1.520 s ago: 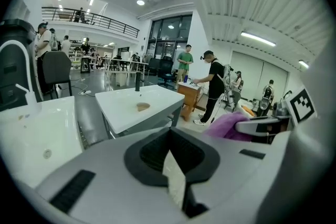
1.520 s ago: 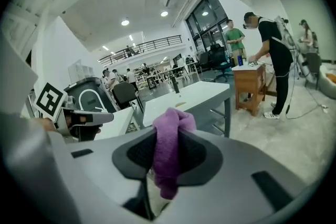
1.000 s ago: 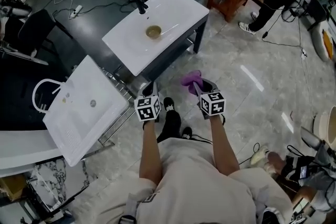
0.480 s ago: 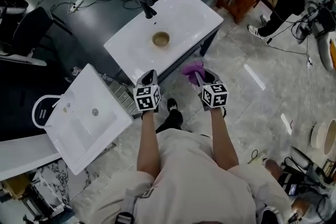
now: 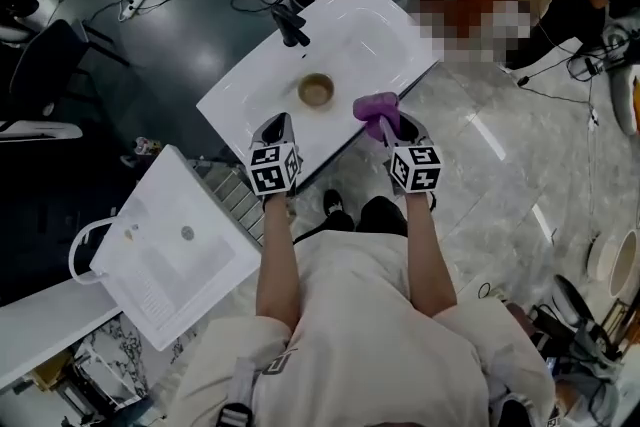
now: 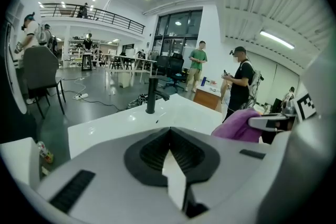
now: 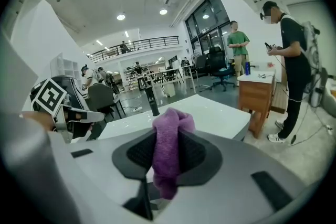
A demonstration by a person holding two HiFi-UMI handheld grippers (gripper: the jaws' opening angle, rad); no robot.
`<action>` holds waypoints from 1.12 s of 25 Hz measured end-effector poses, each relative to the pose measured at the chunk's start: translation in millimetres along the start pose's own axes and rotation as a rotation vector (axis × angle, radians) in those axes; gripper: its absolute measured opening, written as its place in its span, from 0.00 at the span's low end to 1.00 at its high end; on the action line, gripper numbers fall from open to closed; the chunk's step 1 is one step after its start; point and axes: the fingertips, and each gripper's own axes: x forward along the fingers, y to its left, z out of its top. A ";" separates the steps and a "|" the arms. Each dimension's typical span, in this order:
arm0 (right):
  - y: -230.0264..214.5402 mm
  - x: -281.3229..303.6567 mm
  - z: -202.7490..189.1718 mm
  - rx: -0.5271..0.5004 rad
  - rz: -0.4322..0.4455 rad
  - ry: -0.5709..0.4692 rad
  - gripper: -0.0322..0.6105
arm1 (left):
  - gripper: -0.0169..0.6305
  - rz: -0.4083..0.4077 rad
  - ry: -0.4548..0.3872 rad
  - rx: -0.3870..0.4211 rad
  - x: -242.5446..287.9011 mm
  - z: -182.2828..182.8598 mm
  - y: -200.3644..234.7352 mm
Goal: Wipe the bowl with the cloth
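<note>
**A:** Since the bowl (image 5: 316, 91) sits untouched on the surface (image 5: 370, 15), which step is this?

**B:** The reach-in, I'd say. The right gripper (image 5: 386, 123), just right of the bowl, has its jaws clamped on the cloth (image 5: 377, 105). The left gripper (image 5: 277, 122), left of the bowl, has its jaws together and empty.

**A:** Next?

**B:** Open the left jaws to steady the bowl, then bring the cloth in. The near edge runs close to the bowl, the faucet (image 5: 292, 27) stands behind it, and there's open room to its right.

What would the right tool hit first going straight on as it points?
The right tool would probably land its purple cloth on the white sink top first, just right of the bowl; depth unclear.
</note>
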 end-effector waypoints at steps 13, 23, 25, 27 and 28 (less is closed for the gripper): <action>-24.6 80.0 41.0 -0.085 0.110 0.042 0.19 | 0.04 0.004 0.119 -0.051 77.8 -16.9 8.8; -25.2 122.6 42.7 -0.146 0.205 0.108 0.19 | 0.04 -0.024 0.230 -0.324 126.8 -69.1 24.0; -21.8 127.1 38.7 -0.168 0.226 0.128 0.19 | 0.10 -0.012 0.259 -0.359 133.7 -81.3 28.9; -20.6 131.9 37.4 -0.183 0.240 0.140 0.19 | 0.13 0.001 0.280 -0.388 141.4 -88.9 34.2; -21.0 134.2 37.0 -0.189 0.244 0.144 0.19 | 0.13 0.009 0.287 -0.401 145.5 -91.8 37.1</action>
